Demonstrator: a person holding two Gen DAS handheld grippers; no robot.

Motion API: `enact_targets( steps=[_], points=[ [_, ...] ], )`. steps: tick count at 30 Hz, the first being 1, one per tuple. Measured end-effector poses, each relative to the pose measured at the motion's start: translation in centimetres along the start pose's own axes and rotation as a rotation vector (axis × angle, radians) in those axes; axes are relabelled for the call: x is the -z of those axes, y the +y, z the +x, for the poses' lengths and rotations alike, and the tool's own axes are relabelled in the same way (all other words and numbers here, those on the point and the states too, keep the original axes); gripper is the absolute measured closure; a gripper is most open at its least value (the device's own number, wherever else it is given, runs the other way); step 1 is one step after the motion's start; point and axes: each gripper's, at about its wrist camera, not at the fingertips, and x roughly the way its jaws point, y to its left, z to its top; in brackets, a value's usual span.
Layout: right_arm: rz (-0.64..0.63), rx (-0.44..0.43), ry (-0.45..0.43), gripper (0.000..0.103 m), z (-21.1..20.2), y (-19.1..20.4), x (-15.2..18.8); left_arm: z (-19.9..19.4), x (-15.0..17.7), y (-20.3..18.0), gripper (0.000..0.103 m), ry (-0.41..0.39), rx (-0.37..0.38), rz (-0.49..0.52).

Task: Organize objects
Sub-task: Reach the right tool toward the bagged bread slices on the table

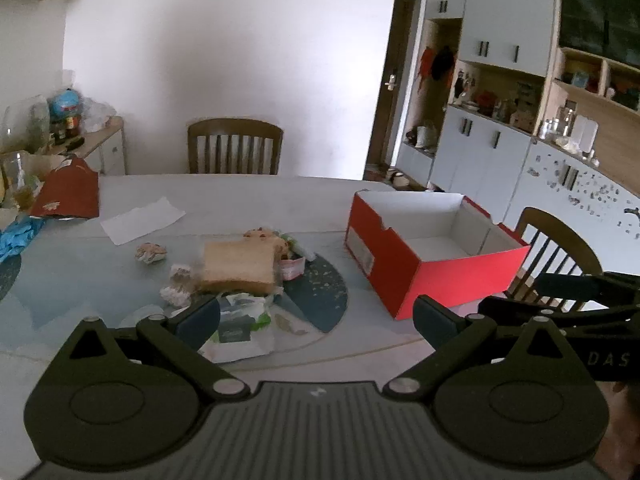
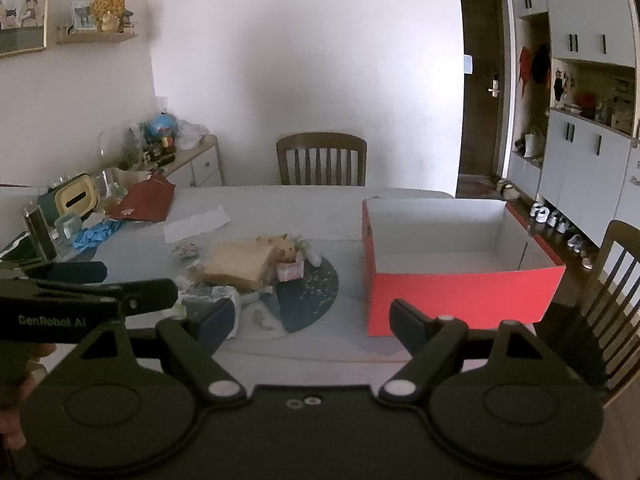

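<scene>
Hovering: left claw (image 1: 316, 316) and right claw (image 2: 312, 320), both spread apart, empty. Approach the tan bread-slice packet (image 1: 239, 267), left of the open red cardboard box (image 1: 432, 256), squarely from above.

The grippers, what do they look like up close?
Both are matte black plastic. The left gripper and right gripper each have two round hubs, silver pivot pins, angled link arms and dark blue-grey pads. One side reads "GenRobot.AI". No cables visible.
</scene>
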Motion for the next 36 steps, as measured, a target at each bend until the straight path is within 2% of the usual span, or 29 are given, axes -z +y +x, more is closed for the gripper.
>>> enact_targets(
  steps=[6,13,31,36],
  points=[
    [-0.003,-0.002,0.012,0.019,1.0,0.3,-0.1,1.1,-0.3,0.9,0.000,0.011,0.001,-0.001],
    [-0.004,0.011,0.053,0.019,4.2,1.2,-1.0,3.8,-0.6,3.2,0.000,0.046,0.016,0.016],
    [-0.043,0.023,0.187,0.019,16.1,5.5,-3.8,13.4,0.5,11.0,0.001,0.175,0.075,0.175],
    [-0.051,0.023,0.215,0.019,19.7,6.7,-4.5,15.8,1.0,12.4,0.001,0.230,0.117,0.199]
  ],
)
